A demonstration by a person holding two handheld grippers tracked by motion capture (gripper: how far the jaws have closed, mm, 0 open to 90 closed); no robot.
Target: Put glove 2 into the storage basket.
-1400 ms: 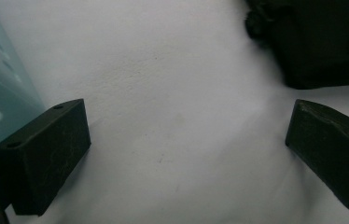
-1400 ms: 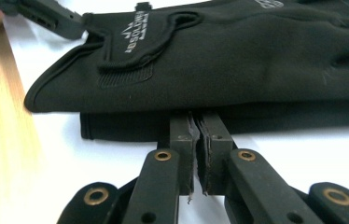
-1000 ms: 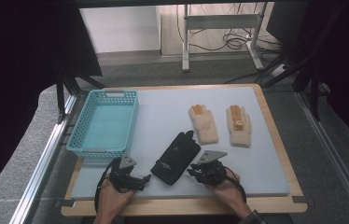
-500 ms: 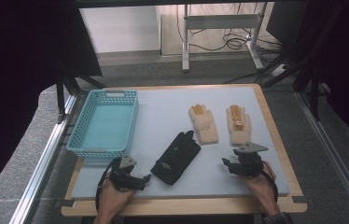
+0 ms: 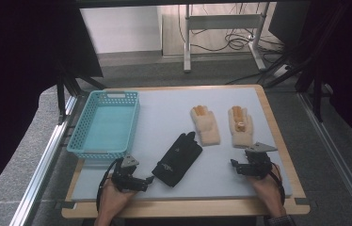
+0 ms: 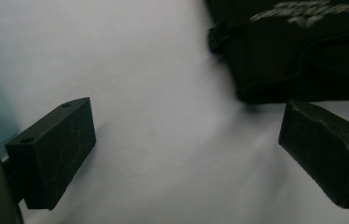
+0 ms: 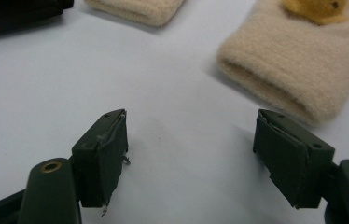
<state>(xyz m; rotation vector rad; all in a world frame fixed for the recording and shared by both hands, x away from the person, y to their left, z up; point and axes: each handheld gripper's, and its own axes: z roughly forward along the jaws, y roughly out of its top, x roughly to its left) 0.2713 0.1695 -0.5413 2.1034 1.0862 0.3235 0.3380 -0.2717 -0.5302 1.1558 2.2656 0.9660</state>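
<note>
Right tool point(image 5: 241, 165) faces upright-lying beige glove point(image 5: 240, 126).

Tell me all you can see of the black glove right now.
The black glove lies flat and alone on the pale mat, slanted, fingers pointing up and right toward the cream gloves, cuff toward the left hand-held gripper. It looks like dark smooth fabric with pale printed lettering on the back. No jaw touches it; the cuff lies just ahead of the left one's open jaws.

Empty turquoise basket point(image 5: 104, 126) at the white mat's point(image 5: 164, 113) left edge, wooden-rimmed table point(image 5: 274, 122) beneath.
</note>
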